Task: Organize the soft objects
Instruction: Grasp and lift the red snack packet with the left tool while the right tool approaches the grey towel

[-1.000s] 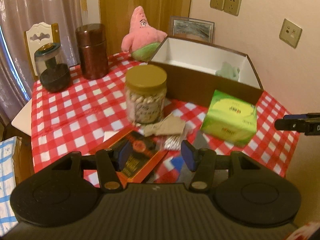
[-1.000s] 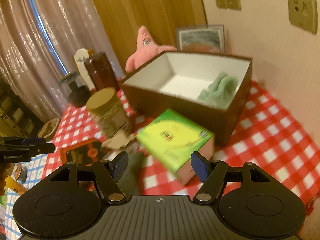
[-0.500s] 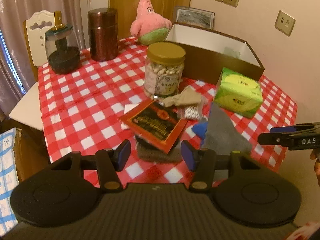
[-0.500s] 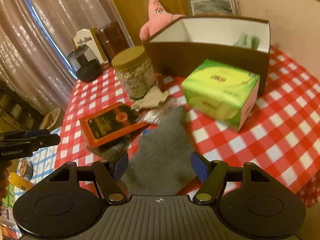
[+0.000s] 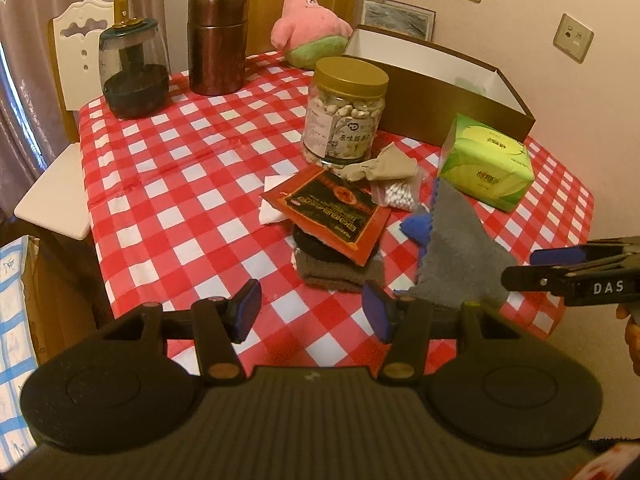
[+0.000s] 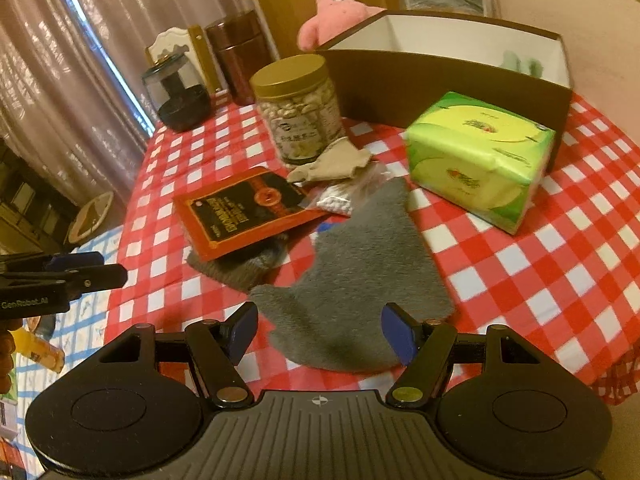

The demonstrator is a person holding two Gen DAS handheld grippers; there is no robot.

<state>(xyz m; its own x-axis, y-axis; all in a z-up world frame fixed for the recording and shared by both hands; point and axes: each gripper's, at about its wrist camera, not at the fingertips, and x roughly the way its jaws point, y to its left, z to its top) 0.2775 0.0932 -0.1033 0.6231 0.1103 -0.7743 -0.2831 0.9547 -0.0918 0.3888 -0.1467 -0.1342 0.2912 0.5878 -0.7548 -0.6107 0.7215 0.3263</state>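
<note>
Holding pale-green cloth (image 6: 520,65), brown box (image 6: 440,92) (white-lined) — both claws (image 5: 311,310) (image 6: 322,330) open, empty

Both grippers farther back from the brown box (image 5: 448,92), grey cloth (image 6: 360,280) nearer.

On the counter (image 5: 168,184), the packet (image 5: 334,210) overlies the knit (image 5: 340,274); cloth (image 5: 456,248) right, jar (image 5: 344,114) behind, box (image 5: 440,100) beyond.

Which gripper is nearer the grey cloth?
Right. The right gripper hovers open just over the grey cloth near edge; the left gripper sits beside it, facing the knit pile.
</note>
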